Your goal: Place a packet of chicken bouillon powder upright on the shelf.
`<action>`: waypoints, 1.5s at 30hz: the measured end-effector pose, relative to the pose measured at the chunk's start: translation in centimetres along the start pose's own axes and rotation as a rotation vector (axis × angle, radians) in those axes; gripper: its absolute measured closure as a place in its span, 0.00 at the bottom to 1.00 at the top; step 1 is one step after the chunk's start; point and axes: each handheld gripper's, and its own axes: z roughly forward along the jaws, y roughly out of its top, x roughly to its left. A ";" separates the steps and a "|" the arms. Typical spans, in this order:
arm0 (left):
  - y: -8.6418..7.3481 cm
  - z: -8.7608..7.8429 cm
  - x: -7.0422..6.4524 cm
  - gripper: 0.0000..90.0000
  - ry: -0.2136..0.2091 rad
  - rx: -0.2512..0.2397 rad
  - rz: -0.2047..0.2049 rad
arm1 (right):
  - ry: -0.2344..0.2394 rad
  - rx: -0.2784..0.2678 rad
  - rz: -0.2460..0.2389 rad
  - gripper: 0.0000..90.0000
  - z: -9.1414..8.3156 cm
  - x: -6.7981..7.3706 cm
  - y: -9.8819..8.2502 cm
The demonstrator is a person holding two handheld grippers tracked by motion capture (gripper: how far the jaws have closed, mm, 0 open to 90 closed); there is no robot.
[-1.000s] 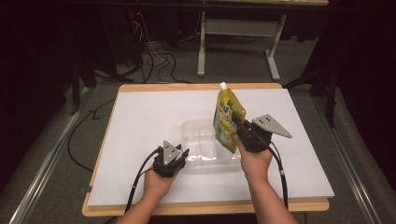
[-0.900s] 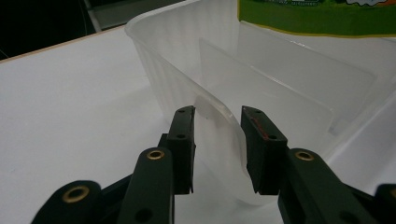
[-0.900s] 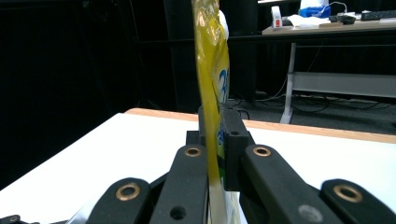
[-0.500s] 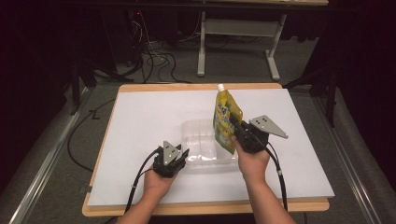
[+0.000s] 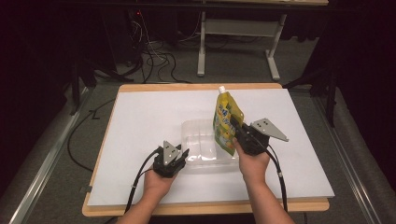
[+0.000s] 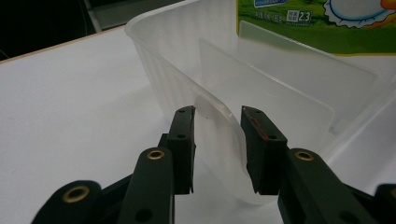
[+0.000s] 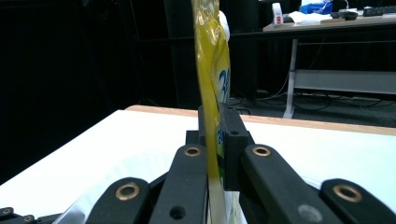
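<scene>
A clear plastic container [image 5: 198, 135] lies on the white sheet in the middle of the table. My left gripper [image 5: 171, 158] grips its near left corner; in the left gripper view the jaws [image 6: 217, 112] straddle the curved wall of the container [image 6: 280, 70] and press on it. A yellow and green spouted pouch [image 5: 227, 122] stands upright over the container's right end, its bottom edge down inside the rim. My right gripper [image 5: 243, 134] is shut on the pouch's right edge. In the right gripper view the pouch [image 7: 210, 56] rises edge-on between the closed jaws [image 7: 215, 112].
The white sheet [image 5: 140, 121] covers a wooden board [image 5: 205, 207] with bare room on the left and far right. Black cables trail from both grippers off the near edge. Beyond the table are a dark floor, cables and a desk frame [image 5: 238, 28].
The right gripper and the pouch have shifted slightly left and down toward the container. The left gripper and the container have stayed put.
</scene>
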 end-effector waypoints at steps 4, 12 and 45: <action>0.0 0.0 0.0 0.74 -0.003 0.003 -0.002 | 0.007 -0.005 0.003 1.00 0.0 -0.1 -0.3; 0.0 0.0 0.1 0.74 -0.004 0.002 -0.004 | 0.010 -0.016 -0.006 1.00 0.0 0.0 -0.9; 0.1 -0.2 0.3 0.67 -0.024 0.001 -0.021 | 0.026 0.030 -0.070 0.98 -0.4 0.0 -3.4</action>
